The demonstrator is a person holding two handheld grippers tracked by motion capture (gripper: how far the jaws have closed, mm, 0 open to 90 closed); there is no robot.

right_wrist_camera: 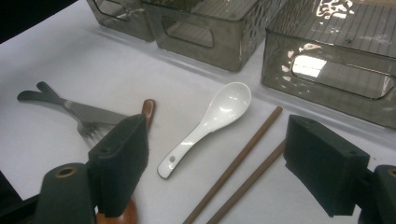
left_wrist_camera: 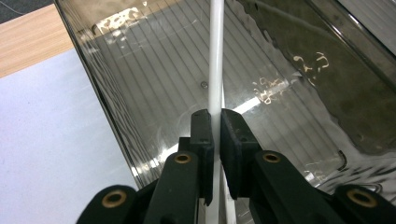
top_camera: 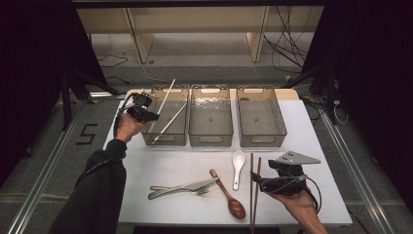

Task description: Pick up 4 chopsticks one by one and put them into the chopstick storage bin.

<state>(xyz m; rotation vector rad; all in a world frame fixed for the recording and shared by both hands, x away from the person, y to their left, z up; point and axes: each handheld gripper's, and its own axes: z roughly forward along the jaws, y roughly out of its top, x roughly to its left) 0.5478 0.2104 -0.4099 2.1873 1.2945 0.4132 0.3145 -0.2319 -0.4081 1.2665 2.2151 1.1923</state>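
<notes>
My left gripper (top_camera: 148, 115) is shut on a white chopstick (top_camera: 167, 93) at the left bin's (top_camera: 181, 141) left rim; the stick slants up and to the right over the bin. In the left gripper view the pads (left_wrist_camera: 205, 135) pinch this chopstick (left_wrist_camera: 215, 65) above the bin's ribbed floor (left_wrist_camera: 154, 79). A second white chopstick (top_camera: 170, 122) lies slantwise inside that bin. My right gripper (top_camera: 256, 179) (right_wrist_camera: 219, 158) stands open low over the table's front right, beside two brown chopsticks (top_camera: 253, 190) (right_wrist_camera: 243, 151), with nothing between its jaws.
Three clear grey bins stand in a row; the middle one (top_camera: 210, 141) and right one (top_camera: 262, 141) hold nothing. A white spoon (top_camera: 238, 163) (right_wrist_camera: 210, 121), a wooden spoon (top_camera: 229, 195), and a knife and fork (top_camera: 180, 187) (right_wrist_camera: 79, 112) lie on the white table (top_camera: 311, 146).
</notes>
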